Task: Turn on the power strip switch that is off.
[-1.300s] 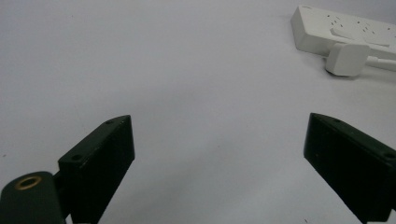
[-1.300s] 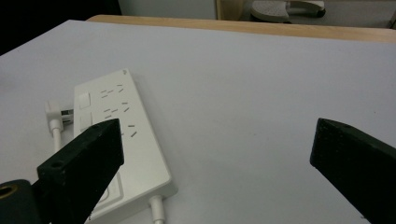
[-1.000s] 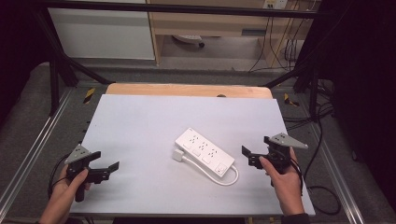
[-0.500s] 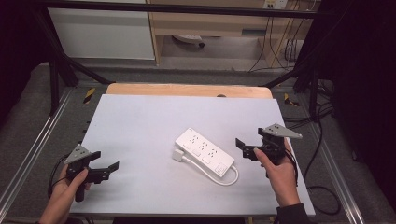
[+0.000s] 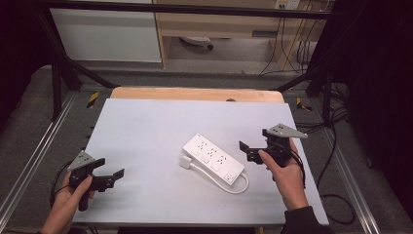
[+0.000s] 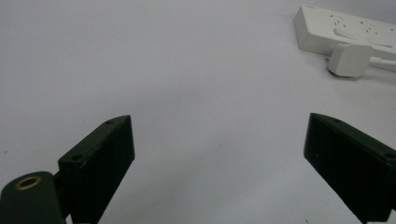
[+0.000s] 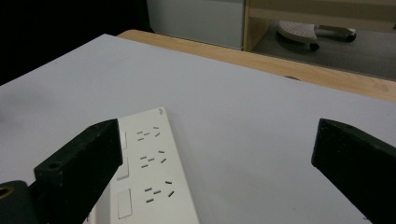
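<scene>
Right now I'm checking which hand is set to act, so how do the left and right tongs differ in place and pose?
The left tongs sit near the white table's front left corner, far from the white plastic power strip; the right tongs sit close beside that strip's right end. The left tongs point across bare table; the right ones aim at the strip. Both are open and hold nothing.
</scene>
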### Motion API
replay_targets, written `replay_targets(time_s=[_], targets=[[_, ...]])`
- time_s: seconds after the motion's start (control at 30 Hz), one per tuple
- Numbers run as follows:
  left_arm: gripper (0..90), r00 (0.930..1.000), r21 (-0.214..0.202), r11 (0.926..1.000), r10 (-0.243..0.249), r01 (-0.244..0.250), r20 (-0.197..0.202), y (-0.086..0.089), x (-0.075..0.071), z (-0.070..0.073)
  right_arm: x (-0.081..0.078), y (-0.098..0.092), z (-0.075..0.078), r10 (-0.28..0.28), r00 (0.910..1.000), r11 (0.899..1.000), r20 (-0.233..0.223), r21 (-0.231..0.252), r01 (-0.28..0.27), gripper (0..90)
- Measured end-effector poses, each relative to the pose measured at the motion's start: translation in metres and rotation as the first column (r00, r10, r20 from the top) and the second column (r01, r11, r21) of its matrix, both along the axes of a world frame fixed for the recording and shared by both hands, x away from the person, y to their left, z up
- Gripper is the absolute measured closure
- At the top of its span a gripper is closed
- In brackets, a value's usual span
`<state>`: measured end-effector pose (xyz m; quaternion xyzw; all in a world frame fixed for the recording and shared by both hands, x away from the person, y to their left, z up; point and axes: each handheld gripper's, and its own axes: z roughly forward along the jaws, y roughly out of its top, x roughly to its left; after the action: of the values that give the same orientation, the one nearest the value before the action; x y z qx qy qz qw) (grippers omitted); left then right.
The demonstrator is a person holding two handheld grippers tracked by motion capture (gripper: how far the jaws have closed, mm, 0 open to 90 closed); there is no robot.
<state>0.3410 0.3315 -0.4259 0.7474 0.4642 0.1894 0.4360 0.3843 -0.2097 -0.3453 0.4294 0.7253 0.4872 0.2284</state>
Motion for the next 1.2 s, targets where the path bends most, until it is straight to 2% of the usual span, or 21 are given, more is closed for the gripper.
replay_targets(time_s=[0.57,1.2], targets=[[8.5,1.0,-0.001,1.0,-0.001,0.001,-0.003,0.0,0.0,0.0,0.009,0.023,0.007,0.053,0.9986,0.999,0.003,-0.002,-0.053,2.2],[8.5,1.0,-0.005,1.0,0.002,-0.002,-0.004,0.001,0.0,0.0,0.017,0.043,0.008,0.088,0.9961,0.996,-0.004,-0.016,-0.088,2.1]])
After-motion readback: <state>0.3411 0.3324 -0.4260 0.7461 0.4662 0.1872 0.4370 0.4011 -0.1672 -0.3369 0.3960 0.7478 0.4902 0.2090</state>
